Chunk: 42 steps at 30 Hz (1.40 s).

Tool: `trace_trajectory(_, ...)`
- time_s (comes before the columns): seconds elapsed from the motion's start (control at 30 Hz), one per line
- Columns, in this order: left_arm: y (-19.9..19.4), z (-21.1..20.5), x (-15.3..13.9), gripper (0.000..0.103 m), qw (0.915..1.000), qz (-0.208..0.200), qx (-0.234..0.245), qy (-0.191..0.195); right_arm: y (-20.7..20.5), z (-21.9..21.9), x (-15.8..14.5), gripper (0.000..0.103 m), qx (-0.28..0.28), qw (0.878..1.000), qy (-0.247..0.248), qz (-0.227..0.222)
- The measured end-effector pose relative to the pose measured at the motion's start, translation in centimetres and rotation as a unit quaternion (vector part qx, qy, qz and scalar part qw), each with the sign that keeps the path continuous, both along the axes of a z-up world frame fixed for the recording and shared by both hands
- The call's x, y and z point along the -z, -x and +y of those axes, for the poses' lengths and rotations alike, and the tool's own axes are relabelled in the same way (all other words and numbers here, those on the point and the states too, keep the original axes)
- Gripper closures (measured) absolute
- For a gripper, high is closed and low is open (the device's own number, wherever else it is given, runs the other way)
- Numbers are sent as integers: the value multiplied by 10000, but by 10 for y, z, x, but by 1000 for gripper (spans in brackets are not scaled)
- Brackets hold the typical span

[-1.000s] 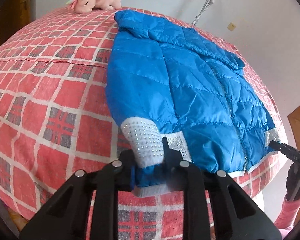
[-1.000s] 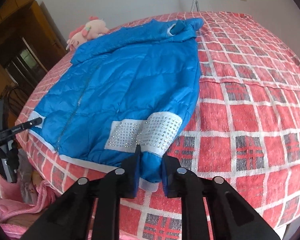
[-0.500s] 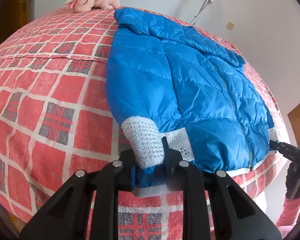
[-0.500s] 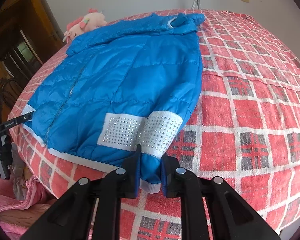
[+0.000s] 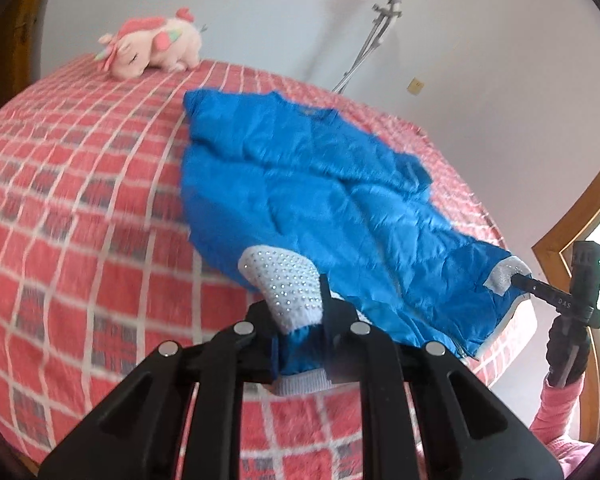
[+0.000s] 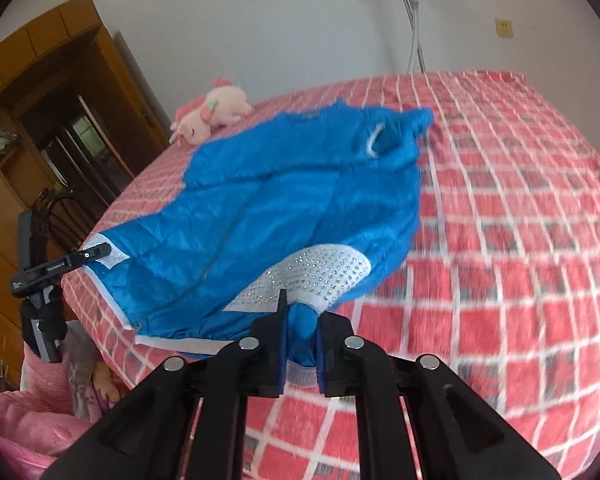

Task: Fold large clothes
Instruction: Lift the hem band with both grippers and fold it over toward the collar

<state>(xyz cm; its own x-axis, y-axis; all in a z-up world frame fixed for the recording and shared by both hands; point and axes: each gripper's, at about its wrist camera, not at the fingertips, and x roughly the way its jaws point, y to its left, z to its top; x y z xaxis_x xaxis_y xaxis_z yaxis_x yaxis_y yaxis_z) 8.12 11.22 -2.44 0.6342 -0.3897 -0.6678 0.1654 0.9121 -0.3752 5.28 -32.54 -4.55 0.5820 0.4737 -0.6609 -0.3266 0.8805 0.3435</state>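
Red-and-white checked bedspread [image 5: 80, 272] under blue quilted puffer jacket [image 5: 308, 192], hem end raised off it. Left gripper [image 5: 300, 336] and right gripper [image 6: 302, 340] each clamped on a hem corner beside a studded white cuff [image 6: 324, 272]. Pink plush toy [image 5: 152, 48] at far edge, contact apparently none; frames blurred.

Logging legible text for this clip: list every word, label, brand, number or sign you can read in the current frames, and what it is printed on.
"DAS": white print on the right gripper finger, seen from the left wrist view; any further characters are unreadable.
White print on the left gripper finger, seen from the right wrist view: too small and blurred to read.
Small tag inside the collar of the blue jacket: blurred, unreadable.
Bedspread and plush toy: no text.
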Motion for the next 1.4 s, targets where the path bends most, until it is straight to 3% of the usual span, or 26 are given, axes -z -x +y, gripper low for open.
trace_trajectory(0.3, -45, 3, -37, 90, 9993, -335, 61, 134, -52, -10, -42, 93, 51, 9991, -370, -189)
trace_trajectory(0.63, -147, 1, -53, 90, 9996, -259, 1, 119, -140, -13, -57, 93, 231, 9985, -503, 20)
trace_trajectory(0.97, -253, -11, -32, 90, 9990, 169, -240, -343, -242, -3, -36, 93, 592, 9969, -201, 481)
trace_trajectory(1.4, -335, -15, 27, 90, 9932, 702, -389, -842, -334, -5, 28, 92, 796, 9899, -75, 1174)
